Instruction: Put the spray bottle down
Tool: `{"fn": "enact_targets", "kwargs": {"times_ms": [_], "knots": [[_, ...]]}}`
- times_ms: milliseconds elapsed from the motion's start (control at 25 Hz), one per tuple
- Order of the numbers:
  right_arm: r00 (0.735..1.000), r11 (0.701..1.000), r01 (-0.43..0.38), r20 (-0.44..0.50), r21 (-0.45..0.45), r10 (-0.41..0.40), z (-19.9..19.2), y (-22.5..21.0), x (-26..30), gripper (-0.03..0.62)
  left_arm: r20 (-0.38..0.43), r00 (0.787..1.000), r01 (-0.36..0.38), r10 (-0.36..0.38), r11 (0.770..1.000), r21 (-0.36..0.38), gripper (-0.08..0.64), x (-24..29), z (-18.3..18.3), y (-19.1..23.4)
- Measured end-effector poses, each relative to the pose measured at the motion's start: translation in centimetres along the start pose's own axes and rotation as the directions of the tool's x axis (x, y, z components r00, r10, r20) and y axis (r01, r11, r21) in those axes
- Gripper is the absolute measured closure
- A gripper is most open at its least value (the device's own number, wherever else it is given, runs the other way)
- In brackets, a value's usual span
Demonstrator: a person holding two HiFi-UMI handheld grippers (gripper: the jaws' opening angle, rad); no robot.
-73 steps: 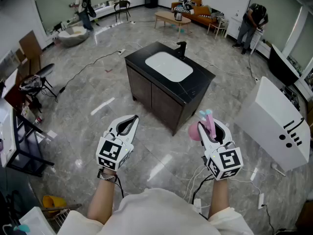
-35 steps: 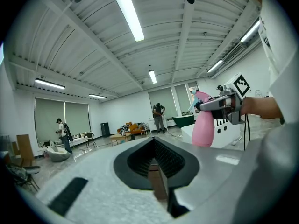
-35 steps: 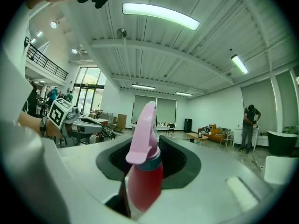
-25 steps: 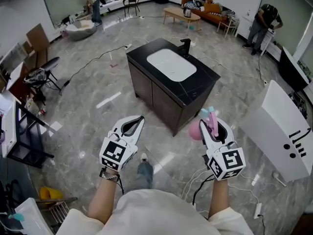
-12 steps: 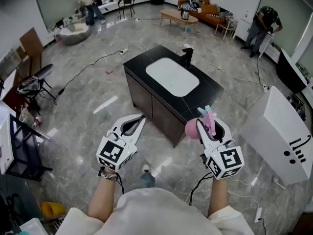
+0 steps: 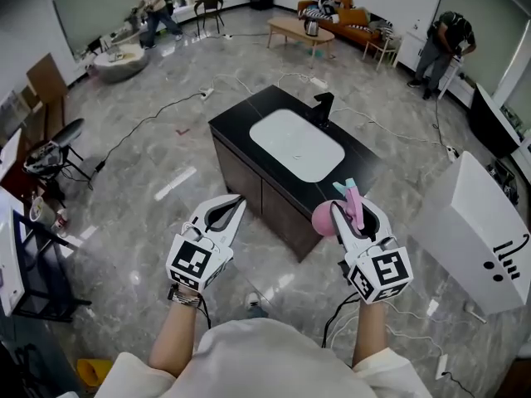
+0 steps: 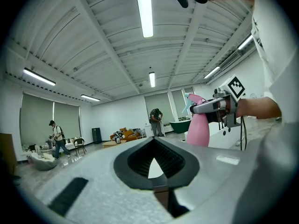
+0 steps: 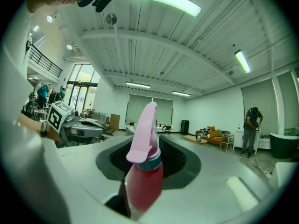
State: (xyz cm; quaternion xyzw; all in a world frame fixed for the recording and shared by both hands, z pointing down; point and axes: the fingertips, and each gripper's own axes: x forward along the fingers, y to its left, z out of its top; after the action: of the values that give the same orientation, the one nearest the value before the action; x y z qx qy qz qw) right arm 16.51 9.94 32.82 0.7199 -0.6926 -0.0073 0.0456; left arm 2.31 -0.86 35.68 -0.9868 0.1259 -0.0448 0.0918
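Note:
A pink spray bottle with a teal-tipped nozzle stands upright between the jaws of my right gripper, which is shut on its neck. In the right gripper view the bottle fills the space between the jaws. The left gripper view shows the bottle off to the right. My left gripper is held level beside it, shut, with nothing in it. Both grippers hover over the floor, just short of the near corner of a dark sink cabinet with a black top and white basin.
A black faucet stands at the basin's far side. A large white panel leans at the right. Cables trail over the grey floor. A black rack is at the left. People, a sofa and a low table are far off.
Both grippers have come forward together and the sink cabinet now lies closer below them. The bottle stays in the right gripper; the left stays shut.

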Motion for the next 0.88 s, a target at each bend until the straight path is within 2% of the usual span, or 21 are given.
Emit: {"fn": "enact_targets", "kwargs": {"times_ms": [160,400,720,880], "knots": [[1.0,1.0,0.013,-0.004,0.01,-0.013,0.1,-0.7,3.0,0.445,0.008,1.0,-0.029,0.029,1.0,0.005,0.557,1.3,-0.5,3.5],[1.0,1.0,0.013,-0.001,0.007,-0.013,0.4,-0.8,7.8,0.446,0.004,1.0,0.004,-0.004,1.0,-0.022,0.558,2.9,-1.4,7.3],[1.0,1.0,0.007,-0.011,0.006,-0.007,0.2,-0.1,12.8,0.445,-0.016,0.998,-0.056,0.056,0.998,-0.024,0.558,3.4,-3.9,12.6],[1.0,1.0,0.009,-0.016,0.024,-0.009,0.1,0.1,14.3,0.445,-0.02,0.998,-0.06,0.059,0.996,-0.059,0.558,3.4,-4.8,13.8]]}}
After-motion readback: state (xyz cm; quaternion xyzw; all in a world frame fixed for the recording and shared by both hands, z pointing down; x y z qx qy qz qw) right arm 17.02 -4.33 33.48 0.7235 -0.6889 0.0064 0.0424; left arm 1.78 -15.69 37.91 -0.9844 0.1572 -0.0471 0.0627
